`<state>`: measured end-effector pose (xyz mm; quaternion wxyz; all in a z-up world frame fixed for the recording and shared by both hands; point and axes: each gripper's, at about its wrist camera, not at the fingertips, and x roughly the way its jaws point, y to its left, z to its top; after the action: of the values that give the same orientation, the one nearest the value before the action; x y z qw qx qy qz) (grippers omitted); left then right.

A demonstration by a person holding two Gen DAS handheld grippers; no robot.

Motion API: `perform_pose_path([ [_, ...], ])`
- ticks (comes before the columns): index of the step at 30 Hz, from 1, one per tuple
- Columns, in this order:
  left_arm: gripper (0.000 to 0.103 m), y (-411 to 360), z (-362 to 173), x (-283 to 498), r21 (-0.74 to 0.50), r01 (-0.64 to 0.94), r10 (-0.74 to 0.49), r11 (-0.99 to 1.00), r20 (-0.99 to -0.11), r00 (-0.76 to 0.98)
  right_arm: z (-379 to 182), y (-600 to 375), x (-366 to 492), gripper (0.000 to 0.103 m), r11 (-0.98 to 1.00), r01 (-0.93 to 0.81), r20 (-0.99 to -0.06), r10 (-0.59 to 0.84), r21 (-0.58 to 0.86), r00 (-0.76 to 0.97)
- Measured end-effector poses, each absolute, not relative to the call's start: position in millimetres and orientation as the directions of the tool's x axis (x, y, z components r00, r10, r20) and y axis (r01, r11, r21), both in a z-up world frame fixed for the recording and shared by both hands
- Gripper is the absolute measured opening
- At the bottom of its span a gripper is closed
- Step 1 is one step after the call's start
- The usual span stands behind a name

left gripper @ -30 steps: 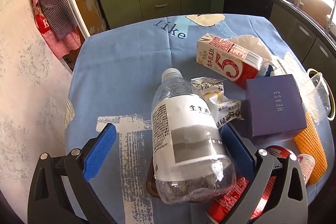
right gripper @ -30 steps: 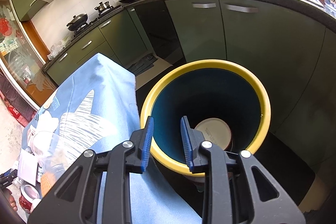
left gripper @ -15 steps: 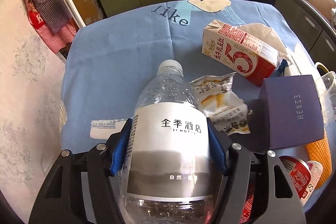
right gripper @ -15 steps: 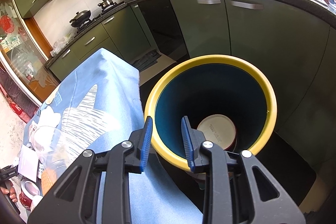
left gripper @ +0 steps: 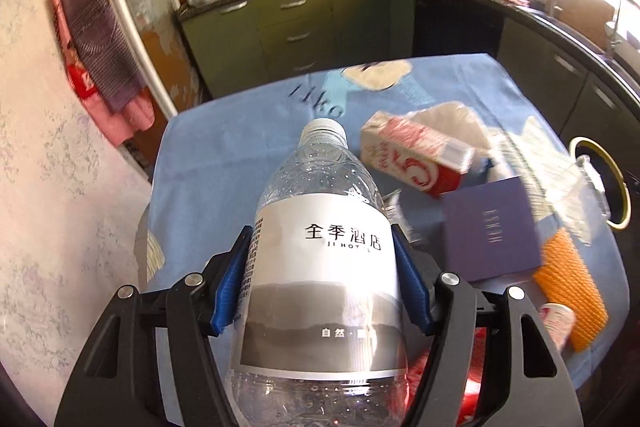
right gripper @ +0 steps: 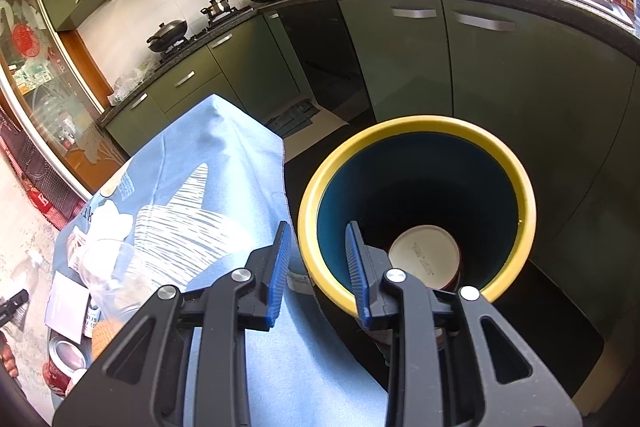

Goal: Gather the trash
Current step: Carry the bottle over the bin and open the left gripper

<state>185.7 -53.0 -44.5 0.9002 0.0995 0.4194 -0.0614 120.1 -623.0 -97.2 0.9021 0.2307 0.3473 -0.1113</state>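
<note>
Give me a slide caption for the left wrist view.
Left claw grips a clear water bottle above the cluttered blue tablecloth.

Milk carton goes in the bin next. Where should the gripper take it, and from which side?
Grip the milk carton across its narrow flat sides at mid-length, coming from above. It lies flat on the tablecloth, long faces exposed; the purple box crowds its near end.
</note>
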Motion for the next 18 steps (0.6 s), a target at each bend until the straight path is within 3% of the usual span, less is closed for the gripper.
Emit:
perform_pose_path([
  [8,0.066,-138,4,159,0.094,0.444,-0.237,0.891,-0.738,0.632,-94,-636,99,0.027,0.859,0.392,-0.67,-0.08,0.329,0.738],
  [18,0.066,-309,16,138,0.03,0.752,-0.474,0.659,-0.759,0.446,-100,-679,60,0.027,0.8,0.477,-0.666,-0.134,0.364,0.734],
])
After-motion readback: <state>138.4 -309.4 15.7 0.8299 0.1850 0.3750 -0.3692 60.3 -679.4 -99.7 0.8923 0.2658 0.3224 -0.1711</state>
